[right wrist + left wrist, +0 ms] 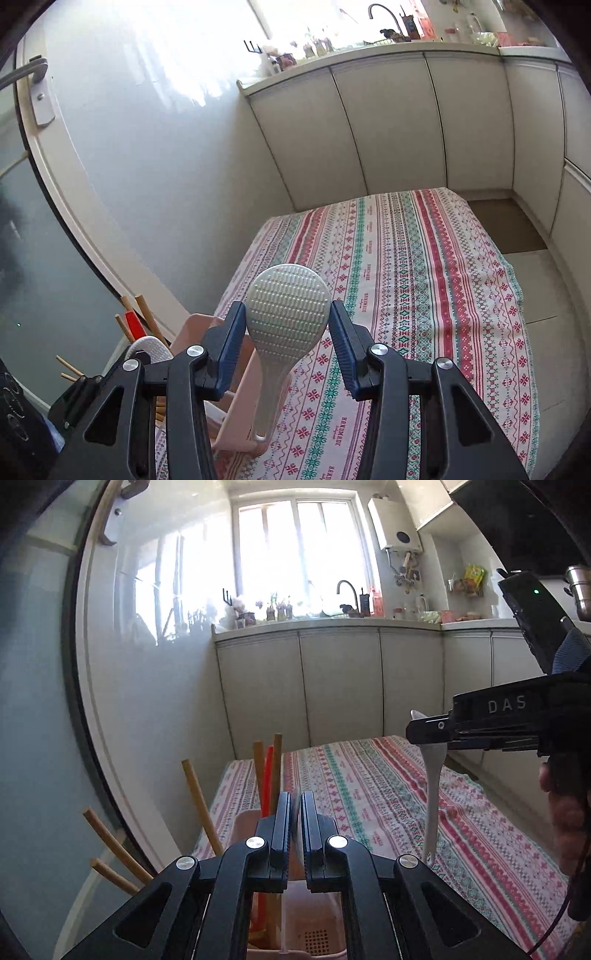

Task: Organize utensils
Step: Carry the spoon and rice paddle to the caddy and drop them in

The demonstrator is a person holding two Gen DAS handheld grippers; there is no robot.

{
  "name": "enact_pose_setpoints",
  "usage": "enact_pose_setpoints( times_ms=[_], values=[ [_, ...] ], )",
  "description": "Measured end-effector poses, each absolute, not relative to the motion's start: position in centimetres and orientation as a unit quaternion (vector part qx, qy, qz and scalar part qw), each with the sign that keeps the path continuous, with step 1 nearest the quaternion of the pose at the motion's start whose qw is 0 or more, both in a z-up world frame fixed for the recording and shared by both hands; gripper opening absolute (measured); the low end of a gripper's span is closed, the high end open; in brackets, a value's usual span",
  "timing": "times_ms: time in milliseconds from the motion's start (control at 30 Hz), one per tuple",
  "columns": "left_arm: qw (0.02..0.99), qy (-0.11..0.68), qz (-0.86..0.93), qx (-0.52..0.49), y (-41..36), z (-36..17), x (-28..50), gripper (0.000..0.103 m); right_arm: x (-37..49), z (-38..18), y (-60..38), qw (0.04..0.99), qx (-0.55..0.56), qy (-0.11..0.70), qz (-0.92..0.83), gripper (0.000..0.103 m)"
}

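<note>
The right gripper (286, 334) has its jaws half open, clamped on the head of a white rice paddle (284, 314) whose handle hangs down above the striped cloth on the bench (424, 295). The left gripper (295, 823) is nearly closed on something thin and blurred, just over the pink utensil holder (314, 934), which holds wooden handles (275, 771)

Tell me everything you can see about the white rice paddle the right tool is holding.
The rice paddle is white to pale grey, plastic by its look, one piece: a rounded head covered in small raised bumps, narrowing to a slim flat handle with a small hole at its end. It hangs nearly upright, head up and handle down, above the striped tablecloth, touching nothing below. The right tool grips the head by its edges between blue pads. Its handle end hangs close beside the pink utensil holder.
</note>
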State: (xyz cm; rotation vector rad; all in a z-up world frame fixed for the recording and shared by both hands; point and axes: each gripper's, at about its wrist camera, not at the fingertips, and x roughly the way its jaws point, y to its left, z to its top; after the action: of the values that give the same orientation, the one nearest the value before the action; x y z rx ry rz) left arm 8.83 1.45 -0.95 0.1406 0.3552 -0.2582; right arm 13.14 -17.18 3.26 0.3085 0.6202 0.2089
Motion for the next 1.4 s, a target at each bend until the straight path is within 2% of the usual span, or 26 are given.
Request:
enact_pose_setpoints(
  times_ms=[67, 200, 333, 433, 467, 733, 967, 1067, 1133, 1300, 1367, 1400],
  values=[
    [0.972, 0.190, -0.131, 0.052, 2.1, -1.0, 9.0, 0.009, 13.2, 3.0, -16.9, 0.935, 0.155, 0.299, 0.108, 0.048],
    [0.970, 0.194, -0.146, 0.030, 2.5, 0.1, 8.2, 0.021, 13.3, 2.6, -15.9, 0.937, 0.158, 0.290, 0.115, 0.048],
    [0.967, 0.208, -0.144, 0.008, 3.6, 1.6, 7.0, 0.022, 13.3, 2.3, -14.1, 0.938, 0.156, 0.284, 0.123, 0.048],
    [0.967, 0.215, -0.132, -0.014, 4.9, 2.8, 6.1, 0.042, 13.3, 1.9, -12.5, 0.943, 0.150, 0.272, 0.120, 0.048],
    [0.968, 0.216, -0.126, -0.021, 5.3, 3.1, 5.9, 0.044, 13.3, 1.7, -12.0, 0.945, 0.151, 0.267, 0.117, 0.048],
    [0.963, 0.235, -0.111, -0.068, 8.0, 3.8, 4.8, 0.045, 12.4, 0.3, -7.9, 0.960, 0.135, 0.230, 0.088, 0.048],
    [0.960, 0.237, -0.130, -0.073, 8.4, 4.1, 4.1, 0.045, 11.7, -0.7, -6.7, 0.956, 0.132, 0.243, 0.102, 0.049],
    [0.957, 0.241, -0.139, -0.086, 8.7, 4.2, 4.2, 0.046, 11.3, -0.2, -7.0, 0.952, 0.135, 0.248, 0.117, 0.057],
    [0.955, 0.242, -0.145, -0.092, 8.8, 4.4, 4.1, 0.051, 10.9, 0.2, -7.6, 0.950, 0.141, 0.250, 0.122, 0.060],
    [0.949, 0.250, -0.162, -0.100, 8.4, 5.1, 3.7, 0.058, 9.1, 2.1, -10.1, 0.945, 0.153, 0.269, 0.108, 0.061],
    [0.949, 0.257, -0.158, -0.093, 7.9, 5.8, 3.4, 0.064, 7.8, 3.4, -11.4, 0.943, 0.153, 0.278, 0.099, 0.061],
    [0.950, 0.261, -0.149, -0.086, 7.6, 6.3, 3.1, 0.071, 7.1, 4.1, -12.1, 0.942, 0.151, 0.284, 0.093, 0.063]
  ],
)
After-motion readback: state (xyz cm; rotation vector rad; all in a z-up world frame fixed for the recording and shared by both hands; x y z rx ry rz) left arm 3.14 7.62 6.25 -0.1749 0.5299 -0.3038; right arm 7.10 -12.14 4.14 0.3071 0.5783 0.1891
